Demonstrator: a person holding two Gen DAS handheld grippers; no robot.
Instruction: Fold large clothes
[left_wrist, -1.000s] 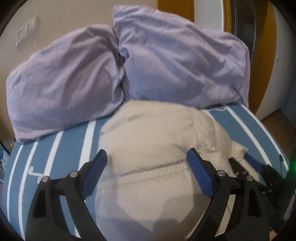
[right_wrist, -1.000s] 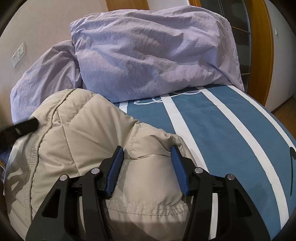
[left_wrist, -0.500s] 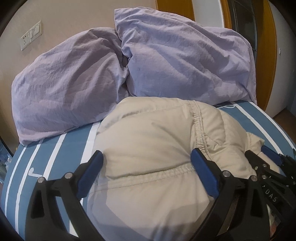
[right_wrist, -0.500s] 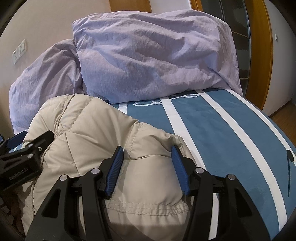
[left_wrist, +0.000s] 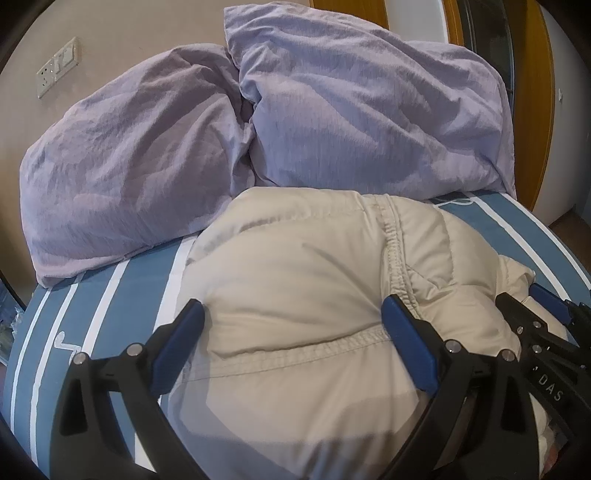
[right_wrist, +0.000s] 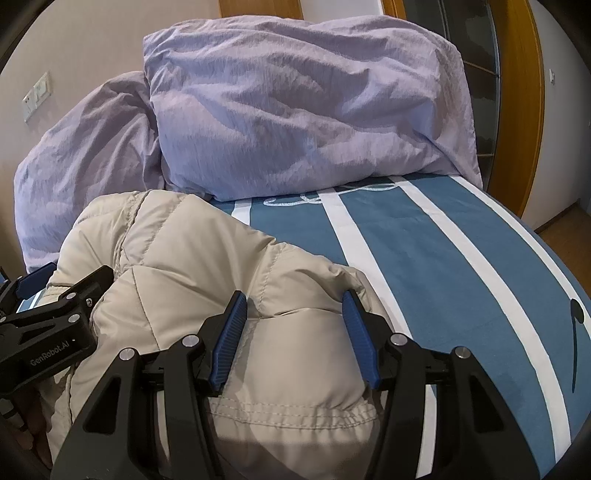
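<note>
A puffy beige down jacket (left_wrist: 295, 280) lies bunched on a blue bed with white stripes (left_wrist: 125, 291). My left gripper (left_wrist: 291, 328) is open wide, its blue pads on either side of a bulging fold near a stitched seam. My right gripper (right_wrist: 295, 317) has its jaws partly closed around another puffy fold of the jacket (right_wrist: 192, 258) and presses into it. Each gripper shows in the other's view: the right one at the lower right edge of the left wrist view (left_wrist: 535, 325), the left one at the left edge of the right wrist view (right_wrist: 55, 306).
Two lavender pillows (left_wrist: 362, 110) (left_wrist: 129, 158) lean against the beige wall behind the jacket. Wall sockets (left_wrist: 59, 70) sit at upper left. A wooden door frame (right_wrist: 521, 92) and floor lie to the right of the bed. Bare striped bedding (right_wrist: 461, 266) stretches to the right.
The left gripper moved right and forward over the jacket, closer to the right gripper, and the jacket bunched up higher. The right gripper's opening is unchanged.
</note>
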